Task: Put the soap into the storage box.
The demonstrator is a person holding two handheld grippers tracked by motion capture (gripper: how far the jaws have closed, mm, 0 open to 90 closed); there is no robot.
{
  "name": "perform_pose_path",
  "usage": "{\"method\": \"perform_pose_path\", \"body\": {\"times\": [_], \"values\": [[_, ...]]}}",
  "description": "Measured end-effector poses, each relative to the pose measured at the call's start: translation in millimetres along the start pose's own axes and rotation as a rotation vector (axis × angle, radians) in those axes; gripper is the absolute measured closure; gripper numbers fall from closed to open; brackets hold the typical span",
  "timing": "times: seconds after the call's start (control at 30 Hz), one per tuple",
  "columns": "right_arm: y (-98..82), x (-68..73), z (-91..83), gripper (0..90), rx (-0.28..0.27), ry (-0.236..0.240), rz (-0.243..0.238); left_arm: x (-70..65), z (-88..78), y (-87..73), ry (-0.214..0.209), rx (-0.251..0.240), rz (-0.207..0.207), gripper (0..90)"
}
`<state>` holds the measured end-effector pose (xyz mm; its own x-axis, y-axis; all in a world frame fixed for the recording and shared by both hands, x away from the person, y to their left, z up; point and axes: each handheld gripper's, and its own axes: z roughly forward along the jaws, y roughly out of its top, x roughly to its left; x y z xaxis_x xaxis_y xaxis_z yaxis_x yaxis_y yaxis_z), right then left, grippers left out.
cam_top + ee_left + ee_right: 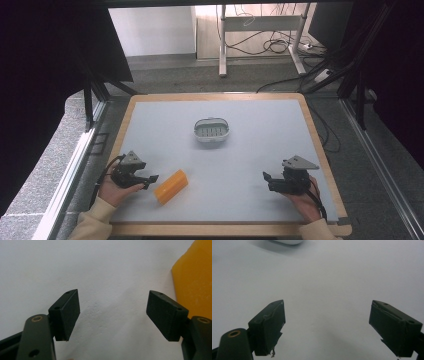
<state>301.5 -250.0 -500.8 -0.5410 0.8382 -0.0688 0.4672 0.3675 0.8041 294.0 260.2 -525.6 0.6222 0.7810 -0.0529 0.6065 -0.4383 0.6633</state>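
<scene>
An orange block [171,186] lies on the white table top near the front left, and its edge shows at the right of the left gripper view [193,282]. My left gripper [150,180] sits just left of the block, open, with nothing between its jaws [113,315]. A small white oval dish with a slotted bottom [212,130] stands in the middle of the table, and its rim shows at the top of the right gripper view [287,242]. My right gripper [267,181] rests low at the front right, open and empty [327,326].
The table [260,150] has a wooden rim. Beyond its far edge stand a white desk frame [260,30] and loose cables on the floor. Dark curtains hang at both sides.
</scene>
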Motion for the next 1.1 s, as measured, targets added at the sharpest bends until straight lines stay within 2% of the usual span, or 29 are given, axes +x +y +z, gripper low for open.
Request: {"method": "perform_pose_path", "body": {"times": [0.27,0.3,0.4,0.5,0.63,0.8,0.97,1.1], "values": [[-0.8,0.0,-3.7,16.7,-0.012,-0.002,0.002,-0.2,-0.7,0.4,0.010,-0.005,0.006,25.2],[-1.2,1.2,-4.5,16.9,-0.012,0.000,0.008,-1.4,-1.4,1.2,0.013,-0.004,0.023,24.8],[-1.2,2.5,-5.0,17.1,-0.013,-0.002,0.008,-2.7,-3.0,2.3,0.018,-0.006,0.033,24.4],[-1.0,4.2,-5.0,17.4,-0.009,-0.001,-0.013,-3.1,-6.5,5.4,0.014,-0.019,0.025,24.4],[-0.8,4.0,-5.0,17.5,-0.015,0.000,-0.011,-3.1,-8.2,8.1,0.020,-0.018,0.022,24.6],[-1.7,3.7,-5.3,17.8,-0.017,0.008,-0.008,-0.8,-12.7,10.9,0.028,-0.030,-0.001,24.7],[-1.8,3.1,-7.9,18.6,-0.028,0.003,-0.003,-1.9,-21.8,16.3,0.015,-0.041,-0.009,25.7],[-2.4,4.0,-7.8,18.8,-0.030,0.009,0.002,-8.4,-33.0,23.9,0.017,-0.045,0.019,26.8]]}}
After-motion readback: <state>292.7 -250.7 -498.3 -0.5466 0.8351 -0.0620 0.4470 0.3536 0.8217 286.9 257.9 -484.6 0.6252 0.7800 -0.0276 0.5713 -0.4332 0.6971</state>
